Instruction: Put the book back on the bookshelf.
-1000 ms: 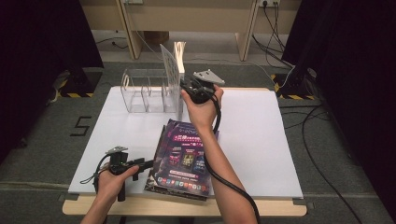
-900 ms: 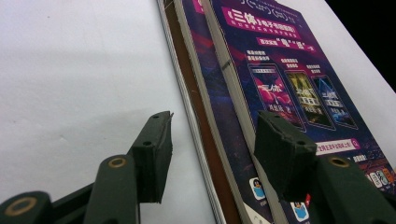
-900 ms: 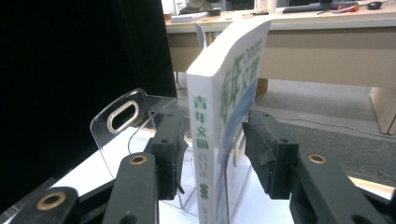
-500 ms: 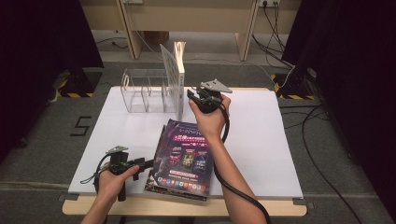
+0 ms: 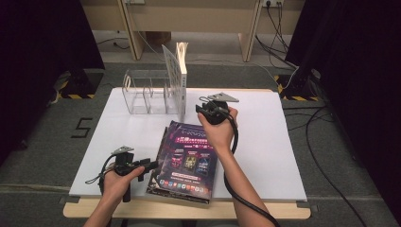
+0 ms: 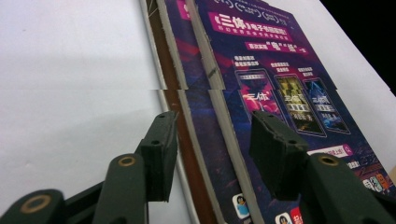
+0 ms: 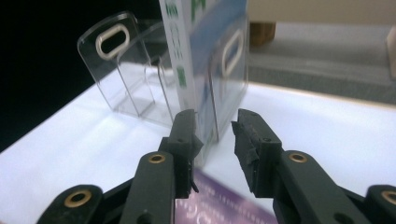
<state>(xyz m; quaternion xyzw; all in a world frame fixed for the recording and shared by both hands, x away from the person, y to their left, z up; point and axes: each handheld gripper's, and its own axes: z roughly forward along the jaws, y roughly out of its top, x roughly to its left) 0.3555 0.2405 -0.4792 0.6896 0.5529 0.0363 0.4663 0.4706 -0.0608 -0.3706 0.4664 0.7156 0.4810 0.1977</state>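
Observation:
A stack of purple-covered books (image 5: 187, 161) lies flat near the table's front edge. My left gripper (image 5: 144, 165) is at the stack's left side. In the left gripper view its jaws (image 6: 215, 149) straddle the books' edges (image 6: 205, 93); they have just been closing a little and stand open, with no pad pressing. My right gripper (image 5: 208, 109) hovers over the stack's far end, just right of a white book (image 5: 178, 75) standing in a clear rack (image 5: 142, 92). Its jaws (image 7: 215, 135) have just been closing, stand open and hold nothing; the white book (image 7: 196, 42) is straight ahead.
The white table (image 5: 269, 142) has bare room to the right of the stack and in front of the rack. The rack's other clear slots (image 7: 121, 60) hold nothing. Cables (image 5: 326, 156) trail on the floor to the right, and wooden table legs (image 5: 132, 33) stand beyond.
My right gripper has drawn back from the standing white book, toward me, a little to the right and lower. The left hand has stayed at the stack's edge.

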